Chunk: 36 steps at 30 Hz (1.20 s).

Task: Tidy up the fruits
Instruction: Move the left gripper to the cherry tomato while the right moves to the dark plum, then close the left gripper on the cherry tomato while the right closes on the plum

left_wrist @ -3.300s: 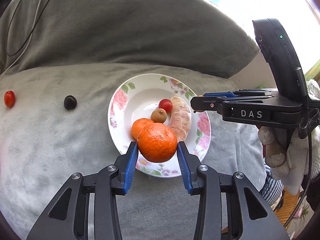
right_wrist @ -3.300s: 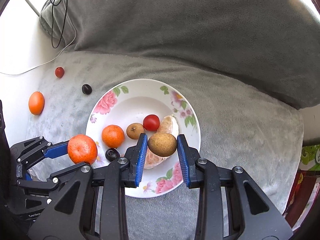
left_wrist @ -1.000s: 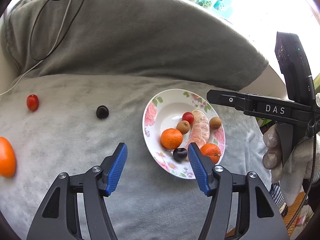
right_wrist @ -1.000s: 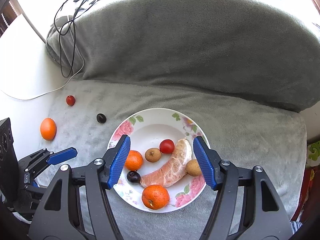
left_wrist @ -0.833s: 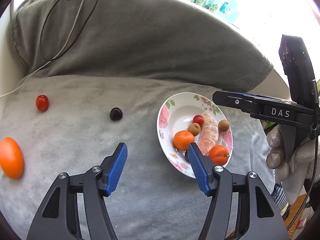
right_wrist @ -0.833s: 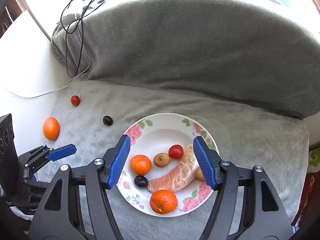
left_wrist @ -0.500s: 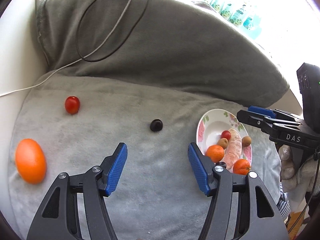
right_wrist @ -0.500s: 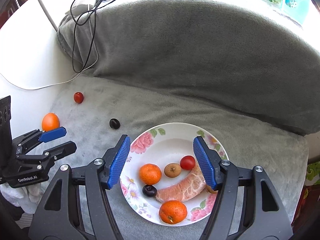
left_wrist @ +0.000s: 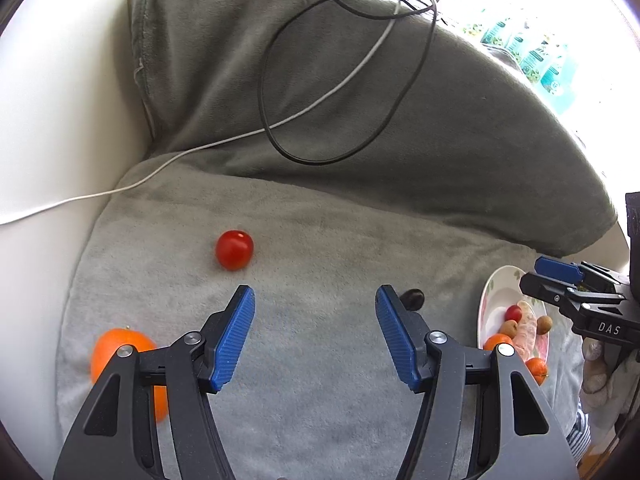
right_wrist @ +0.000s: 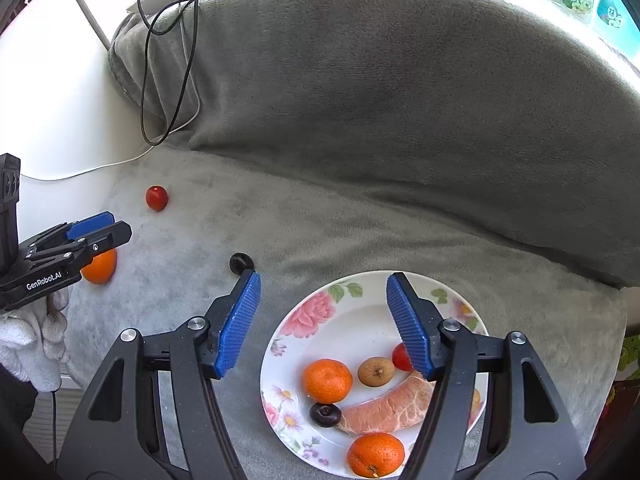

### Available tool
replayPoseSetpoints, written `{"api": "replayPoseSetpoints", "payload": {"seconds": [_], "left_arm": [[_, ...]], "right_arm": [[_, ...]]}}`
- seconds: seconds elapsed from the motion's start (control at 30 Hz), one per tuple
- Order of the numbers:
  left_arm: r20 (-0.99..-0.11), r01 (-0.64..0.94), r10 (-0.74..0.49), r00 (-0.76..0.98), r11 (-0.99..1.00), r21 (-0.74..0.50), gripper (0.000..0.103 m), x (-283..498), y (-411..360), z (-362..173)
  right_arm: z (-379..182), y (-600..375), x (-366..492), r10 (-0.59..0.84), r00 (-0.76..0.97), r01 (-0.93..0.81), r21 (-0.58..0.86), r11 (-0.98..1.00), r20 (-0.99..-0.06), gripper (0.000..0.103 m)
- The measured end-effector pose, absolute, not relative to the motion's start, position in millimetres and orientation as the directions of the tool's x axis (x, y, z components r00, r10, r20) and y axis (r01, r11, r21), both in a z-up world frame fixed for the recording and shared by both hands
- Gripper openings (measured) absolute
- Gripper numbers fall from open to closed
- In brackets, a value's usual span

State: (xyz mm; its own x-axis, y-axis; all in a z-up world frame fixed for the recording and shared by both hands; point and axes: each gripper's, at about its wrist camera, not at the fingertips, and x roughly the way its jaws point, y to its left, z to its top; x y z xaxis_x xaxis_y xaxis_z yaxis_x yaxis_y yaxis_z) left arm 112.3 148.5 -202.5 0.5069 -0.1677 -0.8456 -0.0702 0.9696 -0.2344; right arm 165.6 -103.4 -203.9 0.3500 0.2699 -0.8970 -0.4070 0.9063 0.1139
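- Our left gripper (left_wrist: 316, 334) stands with its blue pads wide apart and nothing between them, hanging over bare grey blanket (left_wrist: 320, 400); the same tool shows at 9 o'clock in the right wrist view, in a white-gloved hand (right_wrist: 36, 336)
- A red cherry tomato (left_wrist: 234, 249) lies on the blanket at 11 o'clock from the left gripper's pads, apart from them; a loose orange (left_wrist: 120, 354) lies at 8 o'clock, partly hidden behind the left finger; a small dark fruit (left_wrist: 414, 298) sits just past the right pad, at 2 o'clock
- Our right gripper (right_wrist: 323, 322) is likewise spread wide and holds nothing; it hangs above the near-left rim of the flowered plate (right_wrist: 320, 312)
- On the plate lie a mandarin (right_wrist: 327, 381) at 9 o'clock, a brown kiwi-like fruit (right_wrist: 375, 371) near the middle, a red tomato (right_wrist: 400, 357) partly behind the right finger, a dark plum (right_wrist: 325, 414) at 7 o'clock, a peeled pink citrus segment (right_wrist: 384, 410) across the middle, and a second mandarin (right_wrist: 375, 455) at 6 o'clock by the rim
- A further fruit beyond the segment is mostly hidden, so we cannot tell what it is
- A black cable (left_wrist: 400, 92) and a white cable (left_wrist: 320, 100) trail over the grey cushion (right_wrist: 400, 100) at 12 o'clock
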Motion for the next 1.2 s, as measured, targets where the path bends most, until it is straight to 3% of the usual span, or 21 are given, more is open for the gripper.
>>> {"api": "replayPoseSetpoints", "payload": {"seconds": [0.37,0.73,1.2], "left_arm": [[-0.863,-0.116,-0.158,0.48,0.964,-0.24,0.059,138.5,178.8,-213.4],[-0.874,-0.11,-0.178,0.452,0.961,-0.252,0.048,156.2,189.4,-223.4],[-0.883,-0.116,-0.204,0.424,0.954,-0.276,0.043,167.0,202.0,-239.5]], "right_arm": [[-227.4,-67.0,164.8,0.308,0.28,-0.477,0.147,0.866,-0.909,0.068],[-247.9,-40.6,169.1,0.327,0.185,-0.512,0.193,0.837,-0.927,0.047],[-278.6,-14.0,179.0,0.269,0.124,-0.532,0.165,0.831,-0.955,0.039]]}}
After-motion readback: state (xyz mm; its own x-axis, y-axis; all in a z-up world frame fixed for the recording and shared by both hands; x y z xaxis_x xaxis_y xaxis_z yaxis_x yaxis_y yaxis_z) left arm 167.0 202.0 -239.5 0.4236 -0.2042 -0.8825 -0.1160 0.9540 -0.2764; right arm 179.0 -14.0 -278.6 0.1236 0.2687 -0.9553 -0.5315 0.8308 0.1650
